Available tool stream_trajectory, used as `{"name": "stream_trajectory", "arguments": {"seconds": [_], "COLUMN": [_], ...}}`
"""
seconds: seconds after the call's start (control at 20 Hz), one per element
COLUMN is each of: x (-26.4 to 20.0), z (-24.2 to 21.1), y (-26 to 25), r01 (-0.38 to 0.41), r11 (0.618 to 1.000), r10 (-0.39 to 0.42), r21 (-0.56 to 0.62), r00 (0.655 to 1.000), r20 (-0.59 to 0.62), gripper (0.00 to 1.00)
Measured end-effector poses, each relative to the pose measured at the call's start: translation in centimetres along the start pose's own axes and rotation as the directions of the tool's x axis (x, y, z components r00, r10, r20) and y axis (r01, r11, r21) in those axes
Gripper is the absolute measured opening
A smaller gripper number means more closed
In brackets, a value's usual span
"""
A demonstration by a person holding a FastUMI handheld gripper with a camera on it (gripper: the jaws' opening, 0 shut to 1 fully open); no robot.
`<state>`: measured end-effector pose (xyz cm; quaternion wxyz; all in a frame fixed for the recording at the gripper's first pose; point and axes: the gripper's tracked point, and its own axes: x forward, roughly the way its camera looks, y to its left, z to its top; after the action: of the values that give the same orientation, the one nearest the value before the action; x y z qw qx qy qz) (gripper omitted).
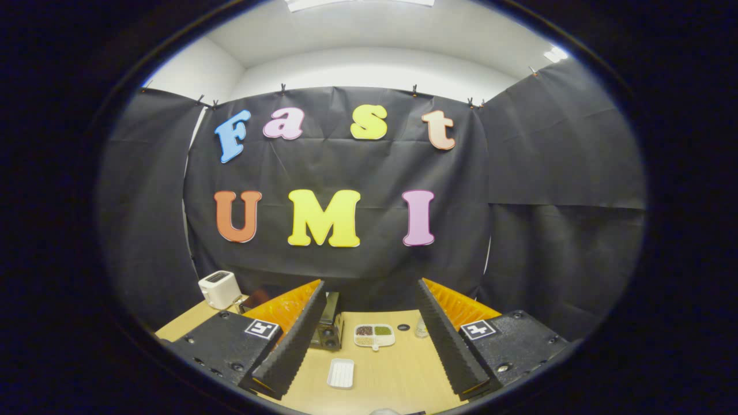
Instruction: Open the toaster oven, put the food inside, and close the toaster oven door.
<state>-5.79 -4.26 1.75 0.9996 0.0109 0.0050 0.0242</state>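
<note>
The claw (369,340) hangs spread and empty above the worktop (398,374). The toaster oven (328,325) sits just beyond the left finger, partly hidden behind it. Right of the oven lies a divided dish (375,335); nearer than the oven, a white tray (341,373). For opening, I'd approach the door squarely and low.

Black hand-held gripper (369,340) with ridged fingers, orange backs, square markers.
</note>
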Motion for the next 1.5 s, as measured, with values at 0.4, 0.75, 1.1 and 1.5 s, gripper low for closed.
{"name": "stream_trajectory", "arguments": {"seconds": [0.4, 0.75, 1.1, 1.5], "x": [-0.8, -1.2, -1.6, -1.9], "z": [0.2, -0.2, 0.1, -0.8], "y": [0.5, 1.0, 0.7, -0.5], "r01": [0.002, 0.0, 0.022, 0.036], "r11": [1.0, 1.0, 1.0, 0.999], "r10": [-0.002, 0.001, -0.022, -0.035], "r21": [0.011, 0.025, 0.016, 0.029], "r00": [1.0, 1.0, 1.0, 0.999], "r20": [-0.01, -0.029, -0.017, -0.018], "gripper": [0.99, 0.99, 0.99, 0.99]}}
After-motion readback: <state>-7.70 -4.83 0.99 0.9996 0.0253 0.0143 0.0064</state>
